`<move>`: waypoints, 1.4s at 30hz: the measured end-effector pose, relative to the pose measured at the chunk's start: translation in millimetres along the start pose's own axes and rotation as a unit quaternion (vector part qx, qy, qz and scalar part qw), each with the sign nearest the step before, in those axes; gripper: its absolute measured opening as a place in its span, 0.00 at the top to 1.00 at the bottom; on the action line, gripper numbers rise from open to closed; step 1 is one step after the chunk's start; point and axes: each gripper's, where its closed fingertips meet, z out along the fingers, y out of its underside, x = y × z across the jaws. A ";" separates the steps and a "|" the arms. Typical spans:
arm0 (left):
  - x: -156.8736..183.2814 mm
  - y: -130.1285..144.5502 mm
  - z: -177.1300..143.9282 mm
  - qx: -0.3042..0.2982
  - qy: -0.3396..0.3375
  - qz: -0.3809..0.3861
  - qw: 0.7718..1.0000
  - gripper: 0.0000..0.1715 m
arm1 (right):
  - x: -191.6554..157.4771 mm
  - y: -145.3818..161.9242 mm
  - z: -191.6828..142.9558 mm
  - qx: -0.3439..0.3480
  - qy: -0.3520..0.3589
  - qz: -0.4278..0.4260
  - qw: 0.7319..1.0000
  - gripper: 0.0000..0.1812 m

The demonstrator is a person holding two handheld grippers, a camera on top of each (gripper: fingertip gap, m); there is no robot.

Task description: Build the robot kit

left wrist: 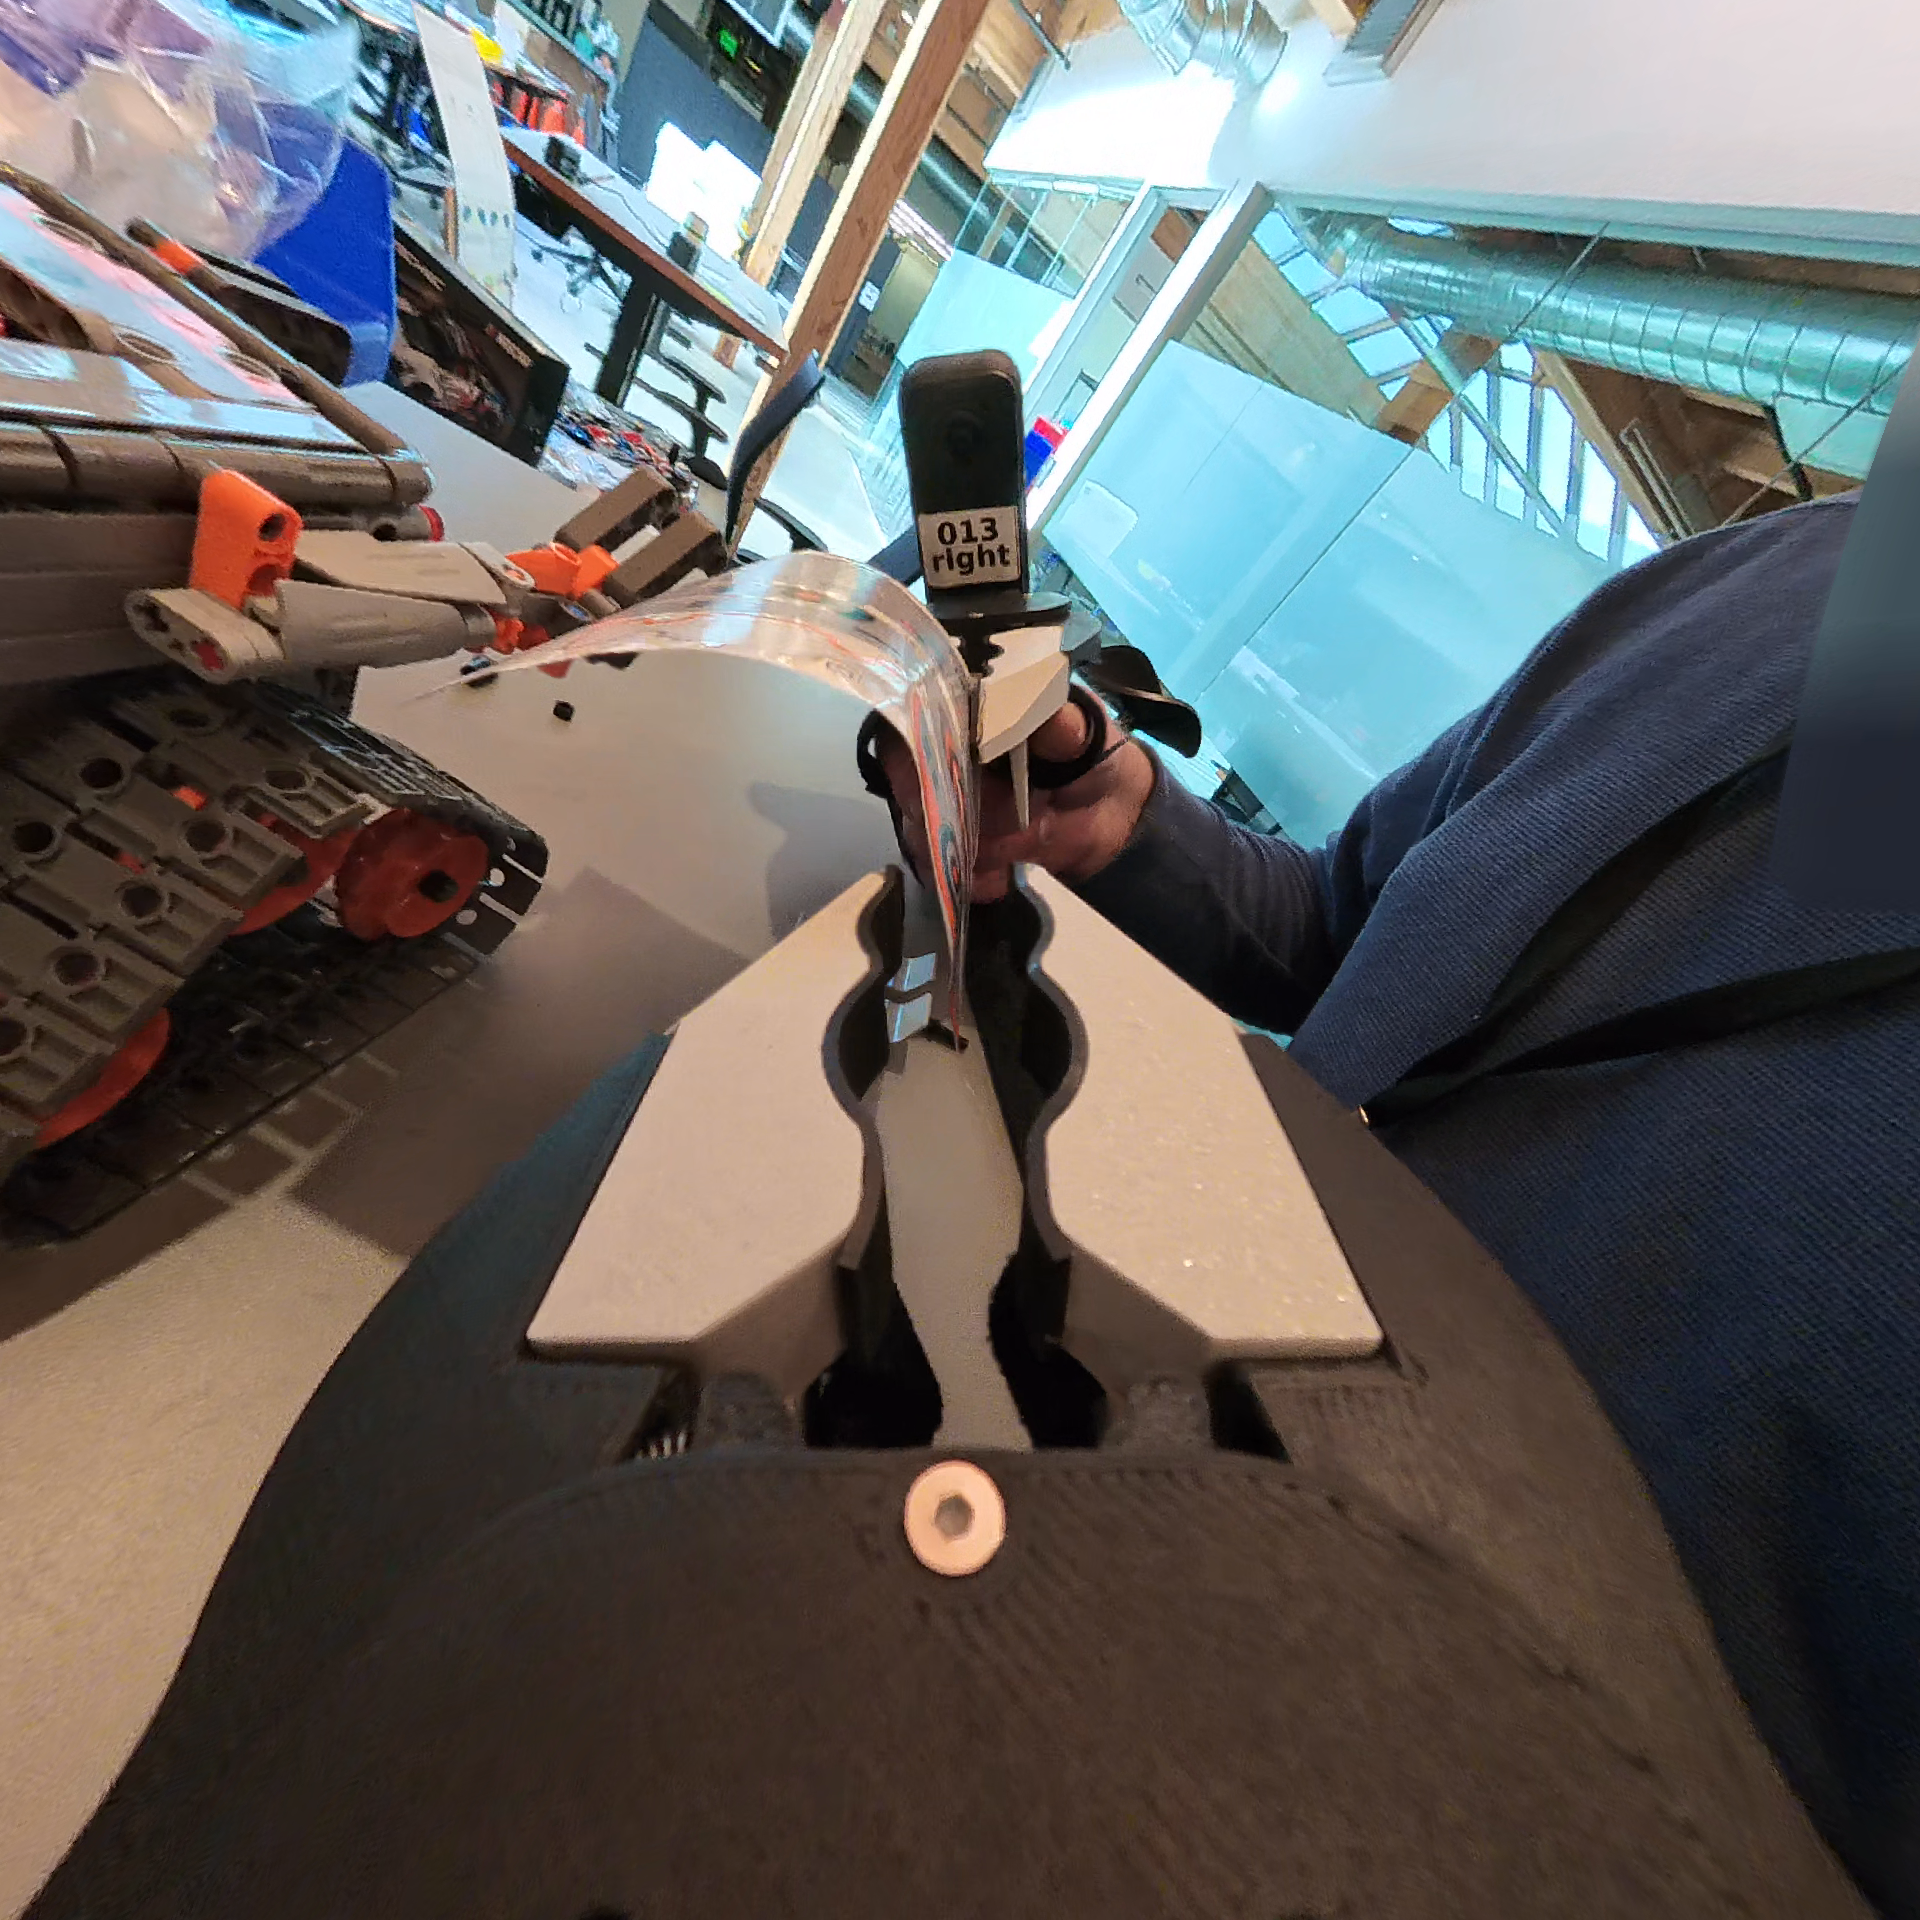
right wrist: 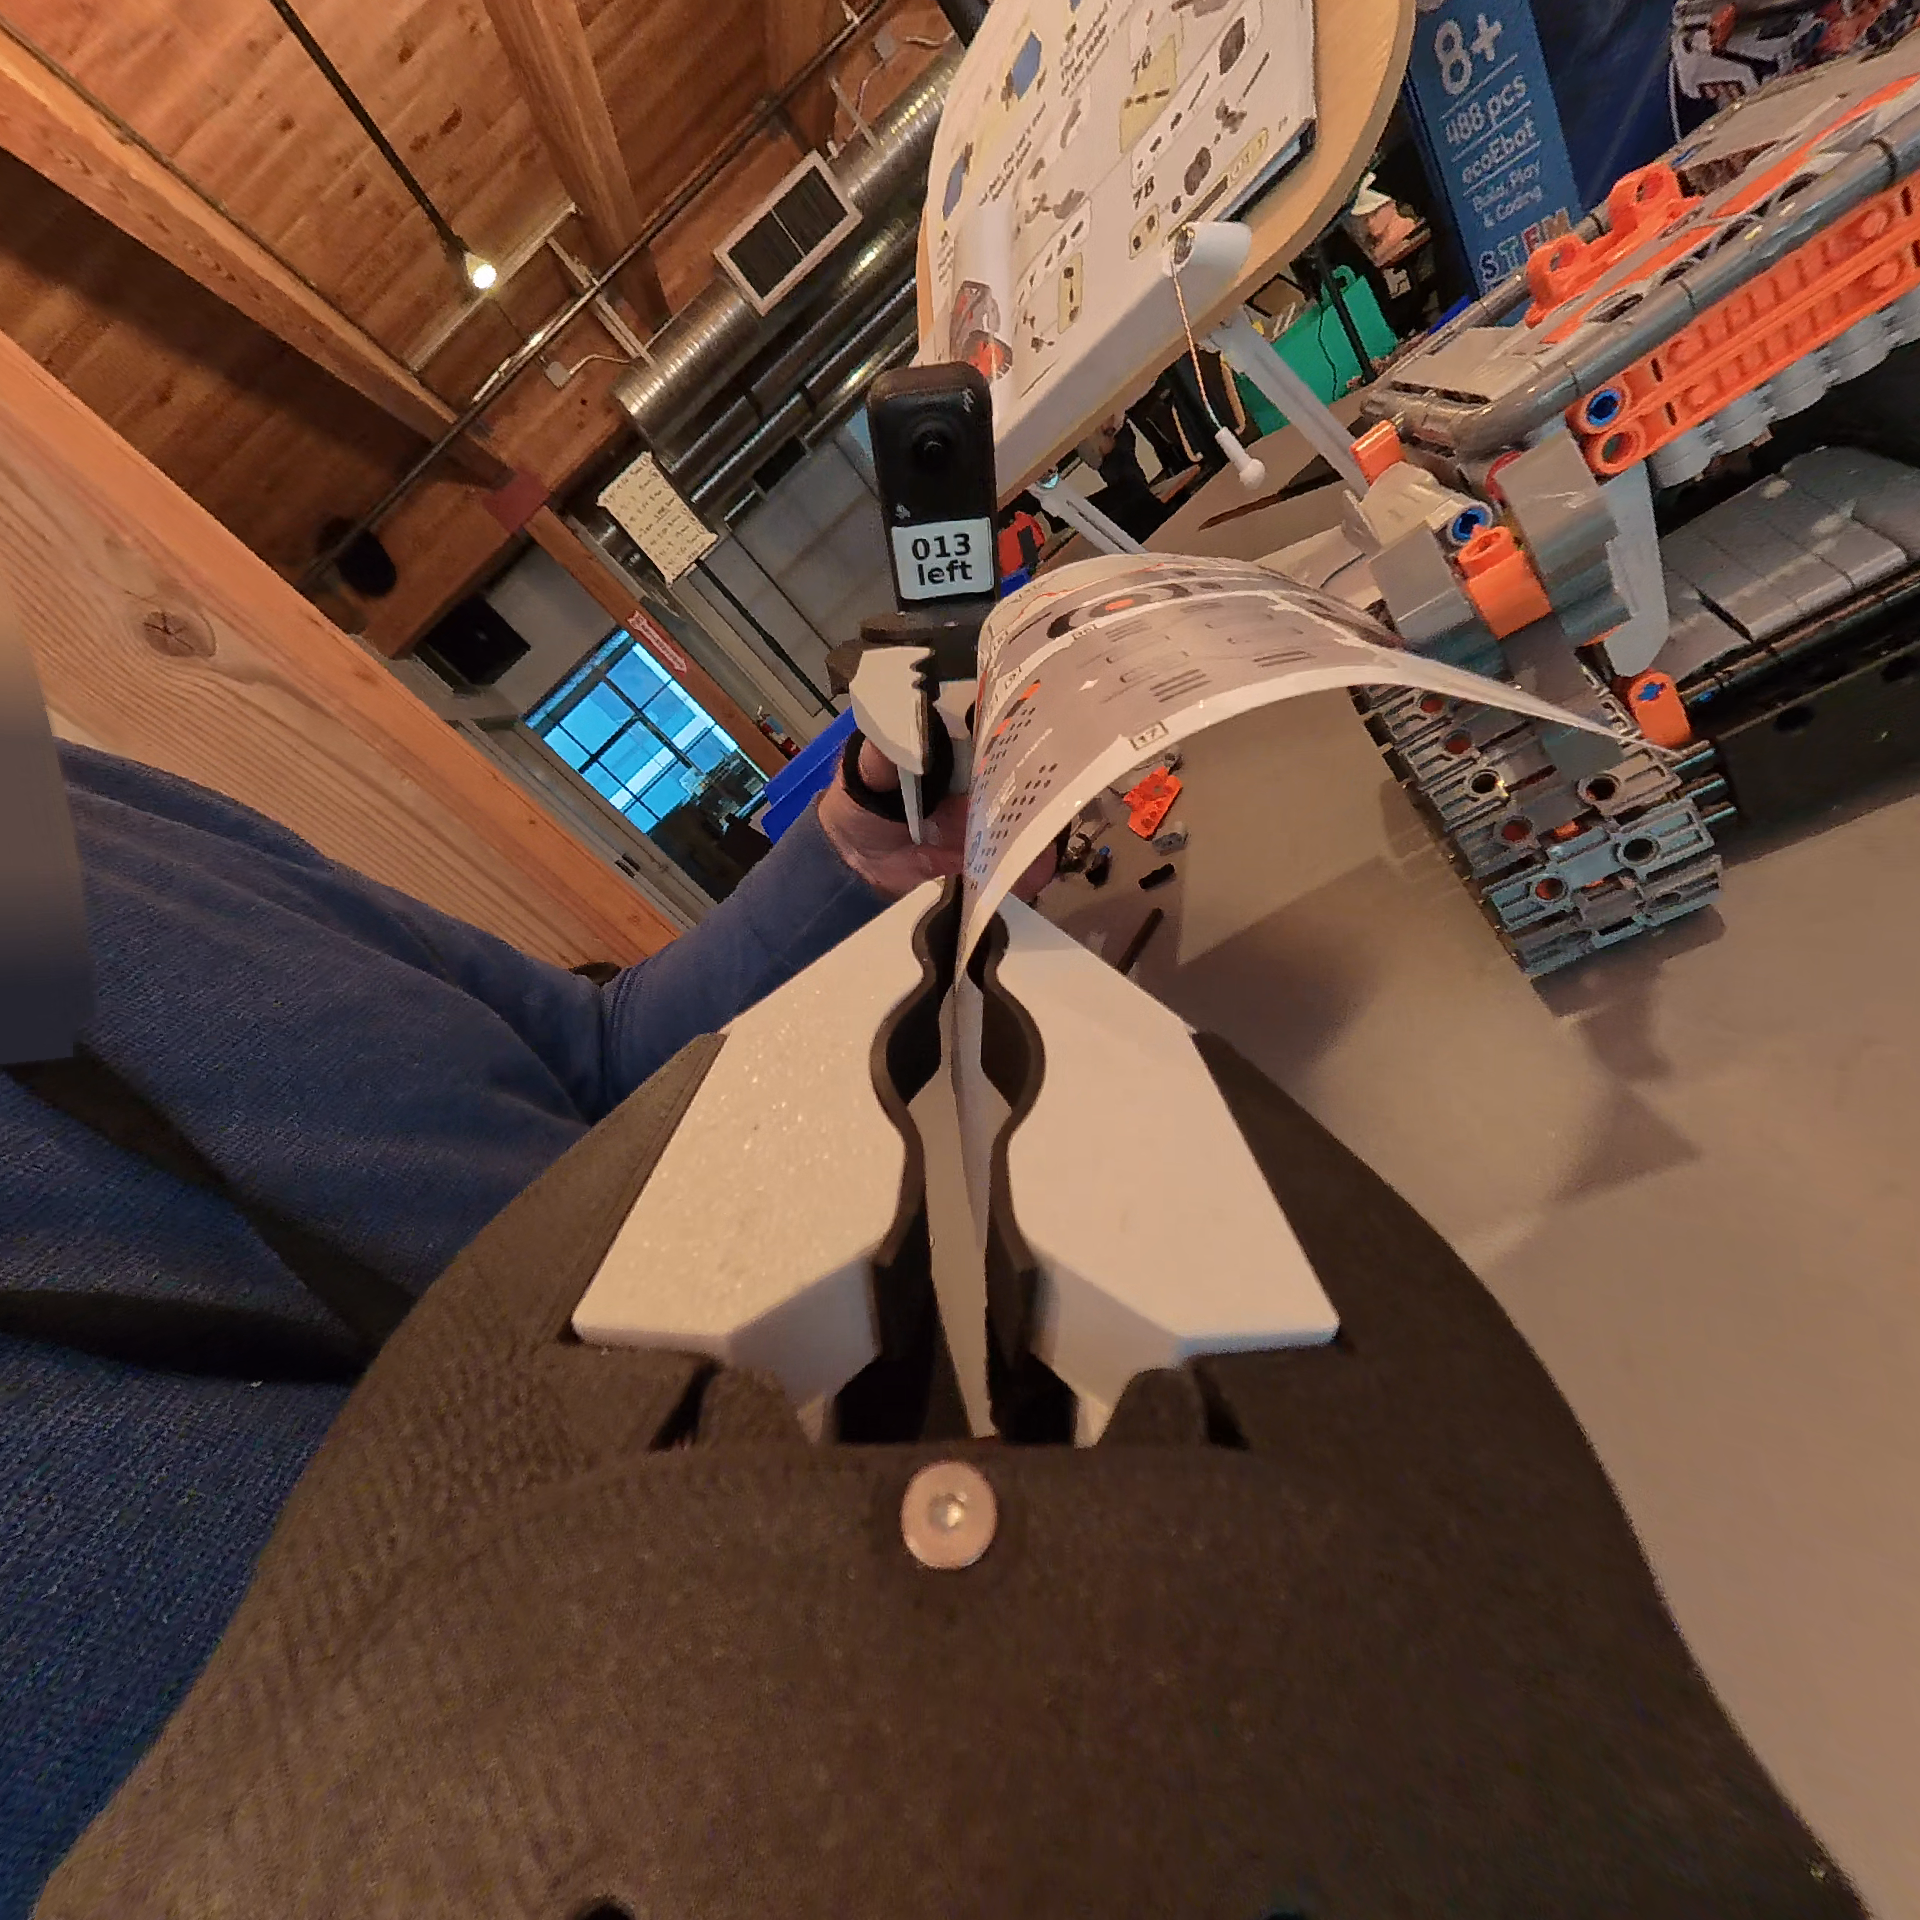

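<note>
A glossy printed sticker sheet (left wrist: 790, 613) curls up and over between my two grippers, which face each other above a grey table (left wrist: 665, 800). My left gripper (left wrist: 956, 896) is shut on the sheet's lower edge, and a small grey tab (left wrist: 910, 1000) sits in its jaws. The right gripper (left wrist: 1003, 727) pinches the sheet farther up. In the right wrist view my right gripper (right wrist: 974, 902) is shut on the sheet (right wrist: 1195, 665), with the left gripper (right wrist: 914, 764) just beyond, beside the sheet.
A grey and orange tracked brick vehicle (left wrist: 208, 748) stands on the table (right wrist: 1455, 1091), to the right in the right wrist view (right wrist: 1621, 623). Small loose parts (right wrist: 1148, 802) lie near it. An open instruction booklet (right wrist: 1122, 156) rests on a stand. A person's blue sleeve (left wrist: 1558, 1039) is close. The grippers' ends are close to 7 centimetres from one another.
</note>
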 end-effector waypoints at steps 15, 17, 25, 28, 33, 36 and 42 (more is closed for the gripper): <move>7.9 45.6 13.4 -0.128 0.021 -0.010 0.991 1.00 | -17.2 6.2 -16.8 -0.007 -0.006 -0.029 1.000 0.96; 6.6 49.2 12.8 -0.138 0.018 -0.015 0.990 1.00 | -18.4 9.4 -17.3 -0.020 0.000 -0.039 0.999 0.97; 2.6 67.2 4.9 -0.192 -0.001 -0.024 0.981 1.00 | -14.6 27.4 -12.6 -0.083 0.036 -0.076 0.993 0.94; 4.3 73.5 1.1 -0.213 -0.006 -0.024 0.977 1.00 | -7.0 31.9 -12.4 -0.106 0.062 -0.093 0.988 0.88; 4.6 84.4 -6.4 -0.243 -0.018 -0.016 0.970 1.00 | -2.7 23.8 -13.8 -0.093 0.073 -0.103 0.988 0.91; 0.6 94.0 -10.4 -0.266 -0.033 -0.020 0.963 1.00 | 3.5 22.9 -14.7 -0.098 0.086 -0.110 0.985 0.88; -9.1 104.1 -17.5 -0.298 -0.064 -0.011 0.952 1.00 | 21.1 2.5 -23.6 -0.087 0.136 -0.156 0.974 0.88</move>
